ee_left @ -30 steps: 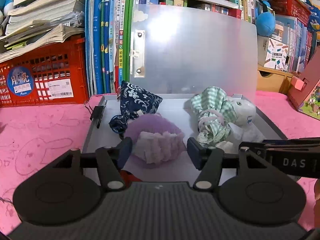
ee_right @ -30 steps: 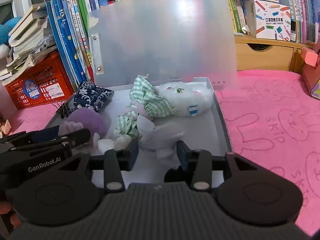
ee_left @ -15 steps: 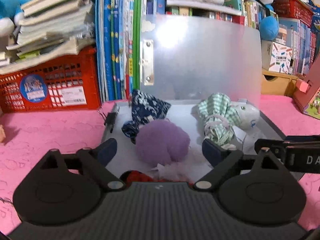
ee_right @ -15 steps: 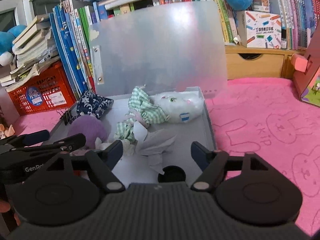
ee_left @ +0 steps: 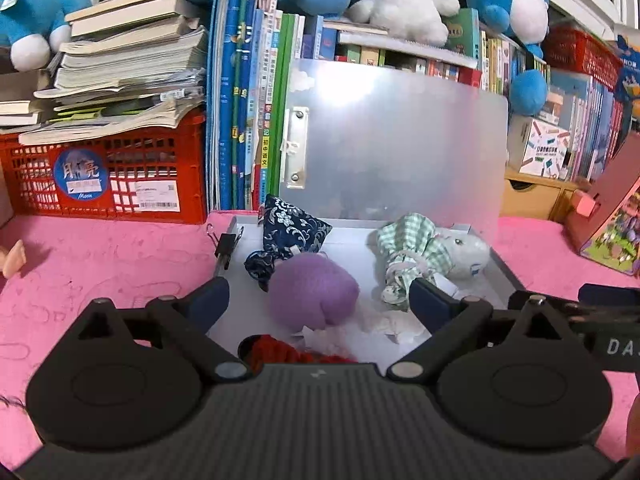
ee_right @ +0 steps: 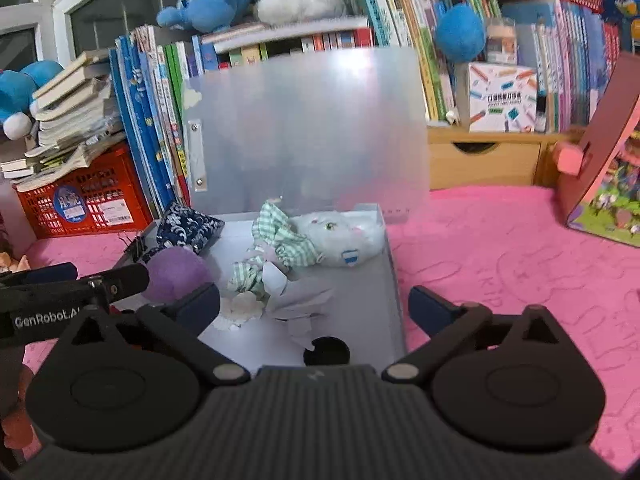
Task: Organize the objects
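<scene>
hovering grippers: both hang above the near end of the grey tray (ee_left: 505, 268), each seen from its own wrist camera
left gripper (ee_left: 318, 300): jaws have just been opening and now stand wide; the purple plush ball (ee_left: 314, 294) lies between the fingertips, free of both pads
right gripper (ee_right: 316, 306): jaws have just been opening and now stand wide, holding nothing; crumpled white paper (ee_right: 298, 306) lies in the gap, untouched
grey tray: centre of both frames, on the pink mat (ee_right: 500, 248), its translucent lid (ee_right: 308, 128) standing upright at the far edge against the books
purple plush ball: centre of the left wrist frame, near end of the tray, touching the navy patterned pouch (ee_left: 286, 236) behind it
navy patterned pouch: far left corner of the tray, just right of a black binder clip (ee_left: 228, 244) on the tray's left rim
green checked cloth (ee_left: 404, 252): right half of the tray, bunched against a white plush toy (ee_left: 466, 252) that lies along the right wall
red yarn-like thing (ee_left: 288, 350): lower centre of the left wrist frame, partly hidden by the gripper body
round black hole (ee_right: 326, 350): lower centre of the right wrist frame; whether it is in the tray floor or a separate thing, cannot tell
red crate (ee_left: 108, 178): left of the left wrist frame, stacked with books (ee_left: 128, 60)
plush toys (ee_left: 400, 4): along the top, on the upright books
</scene>
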`<state>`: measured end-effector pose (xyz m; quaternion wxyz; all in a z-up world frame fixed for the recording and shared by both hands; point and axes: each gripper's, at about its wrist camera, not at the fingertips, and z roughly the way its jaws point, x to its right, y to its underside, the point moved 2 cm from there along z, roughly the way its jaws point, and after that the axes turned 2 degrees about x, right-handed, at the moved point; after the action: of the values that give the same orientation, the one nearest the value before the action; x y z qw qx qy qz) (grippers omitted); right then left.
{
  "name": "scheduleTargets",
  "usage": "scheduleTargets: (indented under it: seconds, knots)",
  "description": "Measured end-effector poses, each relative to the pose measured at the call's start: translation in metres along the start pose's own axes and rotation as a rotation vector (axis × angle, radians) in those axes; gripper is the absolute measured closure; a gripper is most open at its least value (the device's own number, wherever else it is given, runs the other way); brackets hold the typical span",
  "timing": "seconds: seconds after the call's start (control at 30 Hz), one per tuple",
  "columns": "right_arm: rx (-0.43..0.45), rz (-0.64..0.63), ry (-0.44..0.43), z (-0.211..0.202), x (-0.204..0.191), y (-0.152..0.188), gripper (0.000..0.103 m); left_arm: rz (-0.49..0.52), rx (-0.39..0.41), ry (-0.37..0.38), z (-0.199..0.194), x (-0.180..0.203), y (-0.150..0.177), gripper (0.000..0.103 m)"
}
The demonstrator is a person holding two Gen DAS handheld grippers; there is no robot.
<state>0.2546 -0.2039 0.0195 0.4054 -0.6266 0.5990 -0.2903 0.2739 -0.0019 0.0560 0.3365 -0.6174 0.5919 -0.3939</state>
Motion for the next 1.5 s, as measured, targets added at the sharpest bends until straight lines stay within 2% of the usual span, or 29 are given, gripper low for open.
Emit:
scheduleTargets:
  seconds: [0.13,0.37,0.53,0.63,0.9,1.1,1.5]
  knots:
    - [0.011,-0.007,0.001,-0.016,-0.002,0.000,0.000,0.006,-0.004,0.000,-0.015,-0.001,-0.001,0.004]
    - [0.013,-0.004,0.027,-0.040,-0.004,0.017,0.000,0.046,0.057,-0.072,-0.052,-0.003,0.013,0.001]
    - [-0.002,0.006,0.035,-0.053,-0.002,0.036,0.000,0.022,0.048,-0.041,-0.072,-0.007,0.029,0.001]
    - [0.002,0.005,0.036,-0.061,-0.002,0.046,0.000,0.044,0.045,-0.044,-0.082,-0.006,0.041,0.001]
    - [-0.002,-0.003,0.043,-0.079,-0.005,0.073,0.000,0.083,0.007,-0.036,-0.103,-0.005,0.077,0.001]
    - [-0.018,-0.046,0.050,-0.086,-0.014,0.093,0.000,0.073,-0.059,-0.041,-0.105,-0.009,0.103,0.001]
    - [-0.068,-0.062,0.061,-0.084,-0.018,0.119,0.000,0.094,-0.121,-0.065,-0.103,-0.009,0.132,0.001]
